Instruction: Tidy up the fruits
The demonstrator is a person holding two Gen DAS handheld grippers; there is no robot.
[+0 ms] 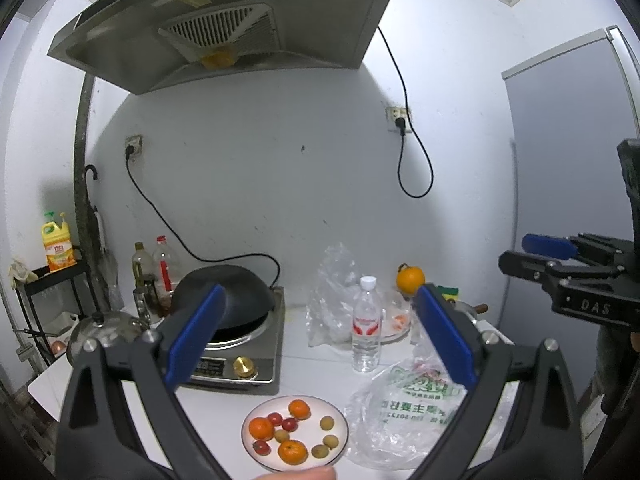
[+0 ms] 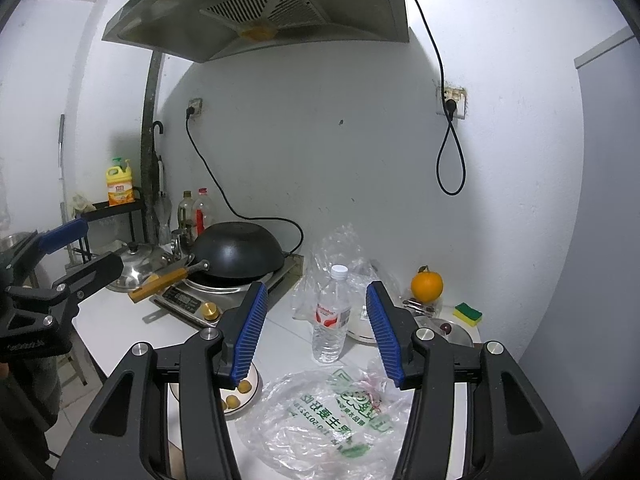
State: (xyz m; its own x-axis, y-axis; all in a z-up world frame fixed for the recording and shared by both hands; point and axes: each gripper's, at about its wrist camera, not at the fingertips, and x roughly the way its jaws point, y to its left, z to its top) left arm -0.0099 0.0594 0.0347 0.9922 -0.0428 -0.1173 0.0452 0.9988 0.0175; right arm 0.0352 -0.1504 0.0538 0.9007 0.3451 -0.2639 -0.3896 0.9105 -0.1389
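Both claws — left claw (image 1: pixel 316 336) and right claw (image 2: pixel 316 332) — gape empty above the plate (image 1: pixel 256 454); its mandarins (image 1: pixel 293 452) look soft, round, roll-prone — best gripped gently across the middle.

The right gripper (image 2: pixel 318 330) is held open above the plastic bag (image 2: pixel 320 420); the water bottle (image 2: pixel 331 316) is seen between its fingers; the plate (image 2: pixel 244 402) at eight o'clock.

Black gripper (image 1: pixel 316 336), ribbed blue pads (image 2: pixel 251 330)

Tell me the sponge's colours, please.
Yellow with a green top, the sponge shows best in the right wrist view.
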